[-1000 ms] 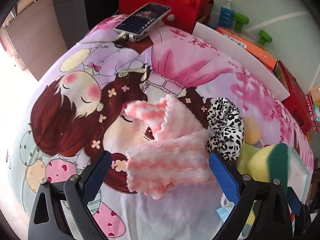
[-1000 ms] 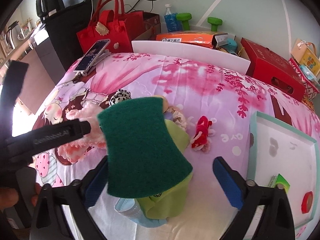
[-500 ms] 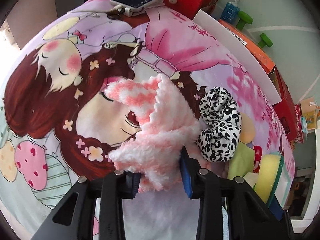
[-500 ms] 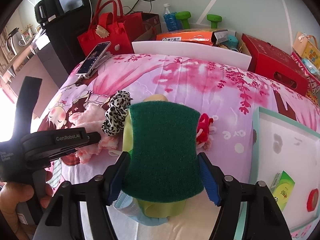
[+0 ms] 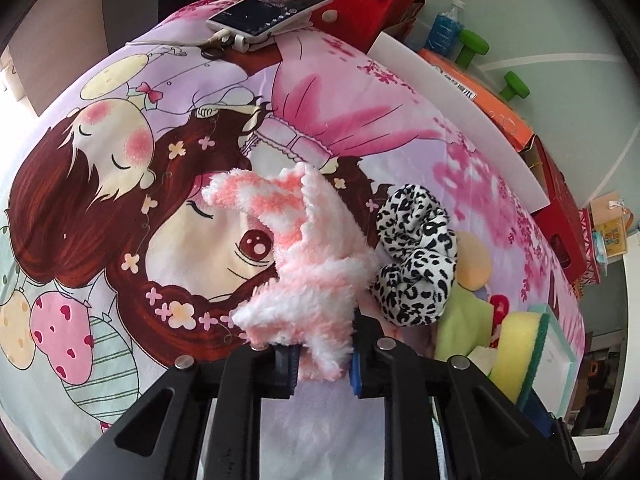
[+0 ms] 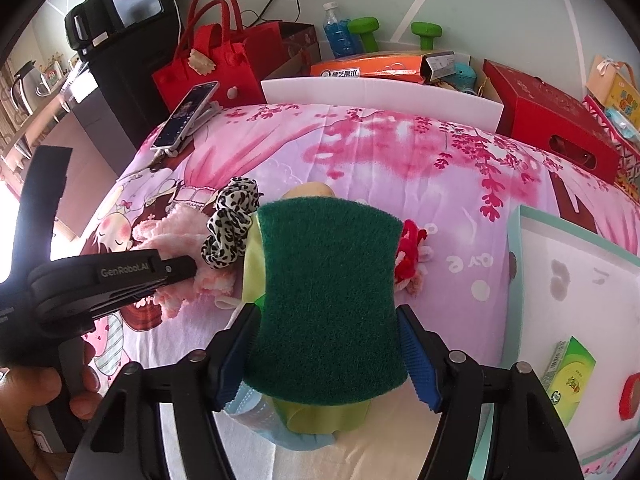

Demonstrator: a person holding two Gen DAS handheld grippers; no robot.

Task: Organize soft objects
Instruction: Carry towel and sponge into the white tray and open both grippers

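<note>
The left gripper, at the bottom centre of its view, had just been closing and pinched the fluffy cloth. The right gripper, low in its frame, clamped the sponge. A hand showed at lower left.

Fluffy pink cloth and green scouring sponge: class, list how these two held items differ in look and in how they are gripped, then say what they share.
1. The fluffy pink cloth is shaggy, pink and white; the green scouring sponge is a flat, dark green pad.
2. The cloth is bunched and narrow in the left gripper; the sponge keeps its slab shape, spreading the right gripper wide.
Shared: both are soft and clamped between fingers.
</note>
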